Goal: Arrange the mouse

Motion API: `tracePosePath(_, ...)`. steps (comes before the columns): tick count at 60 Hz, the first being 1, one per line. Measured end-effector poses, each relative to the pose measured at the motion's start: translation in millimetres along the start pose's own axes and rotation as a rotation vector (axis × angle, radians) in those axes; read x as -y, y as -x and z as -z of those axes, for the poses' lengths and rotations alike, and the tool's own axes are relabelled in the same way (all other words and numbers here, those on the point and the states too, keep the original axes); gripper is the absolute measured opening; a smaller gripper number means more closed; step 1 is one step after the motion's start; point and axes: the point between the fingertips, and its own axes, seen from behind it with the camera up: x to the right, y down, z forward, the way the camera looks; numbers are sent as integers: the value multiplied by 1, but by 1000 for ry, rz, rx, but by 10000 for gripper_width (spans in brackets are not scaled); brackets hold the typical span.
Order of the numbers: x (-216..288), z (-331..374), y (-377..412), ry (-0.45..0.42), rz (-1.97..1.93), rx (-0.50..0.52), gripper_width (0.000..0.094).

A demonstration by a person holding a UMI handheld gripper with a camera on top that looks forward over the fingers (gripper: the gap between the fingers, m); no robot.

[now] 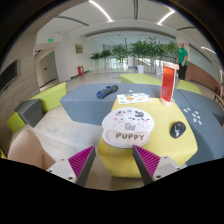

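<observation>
Big open lobby w/ pale floor (85, 85), ceiling strip lights, row of potted plants (125, 50) far back at approx 12 o'clock. Yellow table (185, 145) fills the near ground ahead of the gripper, running off toward 3 o'clock; a grey table section (205, 108) adjoins it on the far right side. Green-and-grey bench seating (38, 103) sits at approx 9–10 o'clock, another green block (135, 79) beyond the table near 12. White round mat (128, 125) printed "PUPPY" w/ paw marks lies on the yellow table just ahead of the fingers, slightly past them. White sheet w/ small dark marks (133, 98) lies beyond the mat. Red-orange upright box (169, 83) stands on the table at approx 1 o'clock; person in green (182, 58) stands far behind it. Dark object (106, 91) on the floor/low surface at 11 o'clock, too small to ID. Mouse (177, 129), black, rests on the yellow table just right of the mat, approx 2 o'clock from the fingertips, apart from them. Gripper (114, 160): jaws wide apart, magenta pads (80, 162) facing in, nothing held; mat's near edge shows between them.
</observation>
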Motion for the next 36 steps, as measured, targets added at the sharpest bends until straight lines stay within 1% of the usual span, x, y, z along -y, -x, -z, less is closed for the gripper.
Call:
tracePosePath(7, -1, -4, -16, 1, -21, -36, 811)
tracePosePath(14, 4, -1, -50, -19, -58, -83, 810)
tracePosePath(25, 34, -5, -159, -95, -48, -202, 813)
tracePosePath(32, 35, -20, -221, -72, -54, -249, 811)
tracePosePath(36, 26, -28, -244, -35, -66, -267, 810)
